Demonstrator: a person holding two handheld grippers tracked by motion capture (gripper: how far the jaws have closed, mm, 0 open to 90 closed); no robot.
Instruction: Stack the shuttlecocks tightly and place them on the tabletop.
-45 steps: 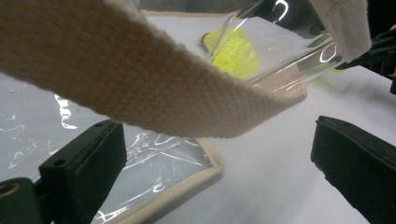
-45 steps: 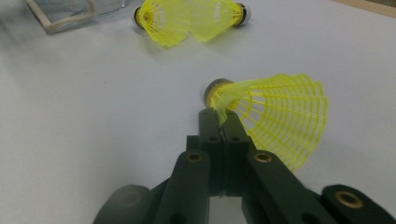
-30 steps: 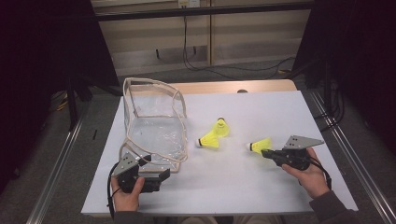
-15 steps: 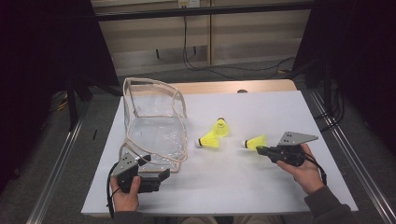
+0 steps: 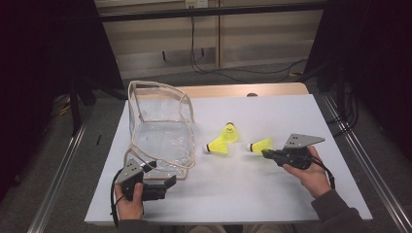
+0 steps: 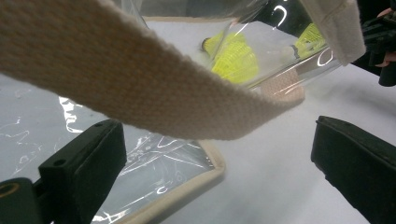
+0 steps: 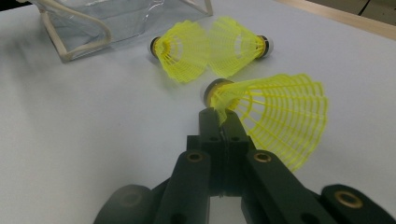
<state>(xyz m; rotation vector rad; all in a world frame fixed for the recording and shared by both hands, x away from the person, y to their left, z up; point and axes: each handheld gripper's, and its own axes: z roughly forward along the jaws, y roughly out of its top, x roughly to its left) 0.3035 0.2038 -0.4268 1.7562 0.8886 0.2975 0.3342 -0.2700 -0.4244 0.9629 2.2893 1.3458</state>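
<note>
My right gripper (image 5: 266, 154) is shut on the skirt of a yellow shuttlecock (image 5: 261, 145), just behind its cork. In the right gripper view the pinched shuttlecock (image 7: 275, 112) fans out to the right of the closed jaws of the right gripper (image 7: 219, 116). Two more yellow shuttlecocks (image 5: 218, 145) (image 5: 231, 132) lie touching each other on the white table (image 5: 243, 194), left of the held one. A clear plastic bag (image 5: 160, 131) with beige trim stands at the left. My left gripper (image 5: 167, 183) rests open at the bag's near corner, and the bag's beige strap (image 6: 140, 84) hangs across in front of its jaws.
The table's near edge runs just behind both hands. Metal rails (image 5: 58, 184) flank the table on either side. Cables (image 5: 209, 53) hang against the wall beyond the far edge. Bare white surface lies between the two grippers.
My right gripper has edged slightly left with the shuttlecock in it, toward the other two. The left gripper and the bag have stayed put.
</note>
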